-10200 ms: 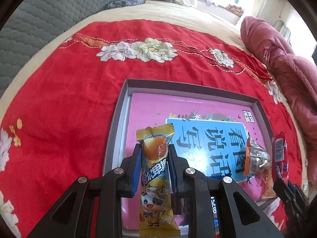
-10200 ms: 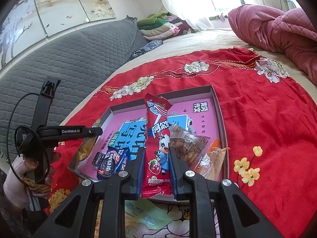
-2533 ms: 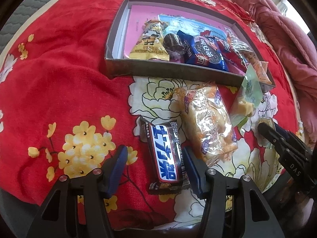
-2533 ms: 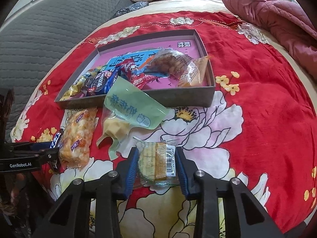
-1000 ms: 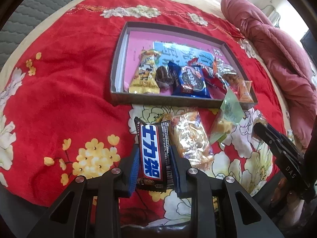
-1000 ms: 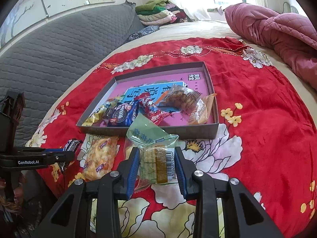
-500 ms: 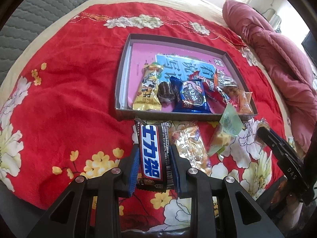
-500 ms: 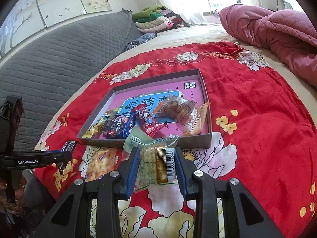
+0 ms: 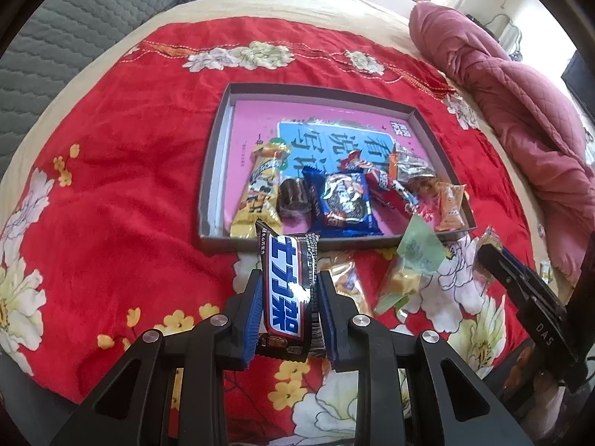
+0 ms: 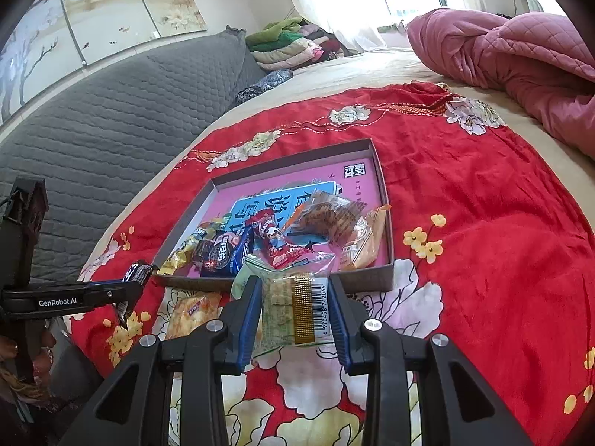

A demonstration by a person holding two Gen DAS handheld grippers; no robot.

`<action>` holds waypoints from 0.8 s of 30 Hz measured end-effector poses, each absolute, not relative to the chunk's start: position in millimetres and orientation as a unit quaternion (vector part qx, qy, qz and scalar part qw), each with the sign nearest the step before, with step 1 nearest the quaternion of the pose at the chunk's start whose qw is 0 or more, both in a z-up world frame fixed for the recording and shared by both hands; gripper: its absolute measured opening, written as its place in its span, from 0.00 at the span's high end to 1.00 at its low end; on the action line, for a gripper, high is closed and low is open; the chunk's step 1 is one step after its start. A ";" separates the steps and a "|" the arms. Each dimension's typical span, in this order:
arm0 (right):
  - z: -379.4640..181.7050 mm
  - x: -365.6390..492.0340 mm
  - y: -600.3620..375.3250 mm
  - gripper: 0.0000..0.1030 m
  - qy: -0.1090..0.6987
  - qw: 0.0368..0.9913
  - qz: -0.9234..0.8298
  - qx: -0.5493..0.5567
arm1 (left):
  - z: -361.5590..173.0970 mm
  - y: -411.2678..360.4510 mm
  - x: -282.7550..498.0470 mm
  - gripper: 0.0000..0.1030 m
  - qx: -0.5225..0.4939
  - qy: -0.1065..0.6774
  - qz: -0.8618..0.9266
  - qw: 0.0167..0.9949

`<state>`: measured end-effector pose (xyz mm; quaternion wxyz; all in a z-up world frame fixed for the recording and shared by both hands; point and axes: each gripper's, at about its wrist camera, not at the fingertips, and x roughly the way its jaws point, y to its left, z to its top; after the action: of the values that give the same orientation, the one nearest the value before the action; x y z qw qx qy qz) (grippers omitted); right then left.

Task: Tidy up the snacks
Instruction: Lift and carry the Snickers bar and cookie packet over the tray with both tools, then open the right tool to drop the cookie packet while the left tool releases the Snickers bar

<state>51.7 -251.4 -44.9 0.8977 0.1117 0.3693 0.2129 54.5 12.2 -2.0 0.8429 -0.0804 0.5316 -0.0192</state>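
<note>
Bed with a red floral blanket (image 9: 122, 156), pink quilt (image 9: 520, 100) bunched far right. Grey shallow box (image 9: 212, 171) sits mid-blanket, pink book as its floor. Already in the box, along its near edge, left to right: yellow pack (image 9: 260, 189), small brown cake (image 9: 293, 195), blue cookie pack (image 9: 344, 200), red stick (image 9: 386, 189), clear cracker bag (image 9: 416, 174), orange pack (image 9: 450, 204).

Still outside, just near of the box: yellow puff bag (image 10: 189, 312) and green-topped pouch (image 9: 412, 264), both on the blanket.

Left gripper (image 9: 290, 297) is clamped on a black chocolate bar (image 9: 288, 293), held off the blanket near the box's near wall. Right gripper (image 10: 295, 304) is clamped on a clear biscuit pack (image 10: 297, 304), also lifted, short of the box.

Estimate: a bit over halfway. Two in transit, two left to pick.
</note>
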 end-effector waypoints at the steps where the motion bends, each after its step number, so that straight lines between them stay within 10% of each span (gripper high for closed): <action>1: -44.7 52.2 -251.8 0.66 0.368 0.898 0.213 0.113 | -1.0 11.5 56.3 0.72 -0.081 0.530 -0.020 0.844; 24: -43.1 67.3 -258.5 0.66 0.352 0.902 0.215 0.129 | -7.2 0.5 118.0 0.72 -0.088 0.512 -0.007 0.854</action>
<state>67.3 -258.5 -43.1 0.9019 0.1293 0.3518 0.2145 118.0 0.5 -7.2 0.8542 -0.0877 0.5124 -0.0074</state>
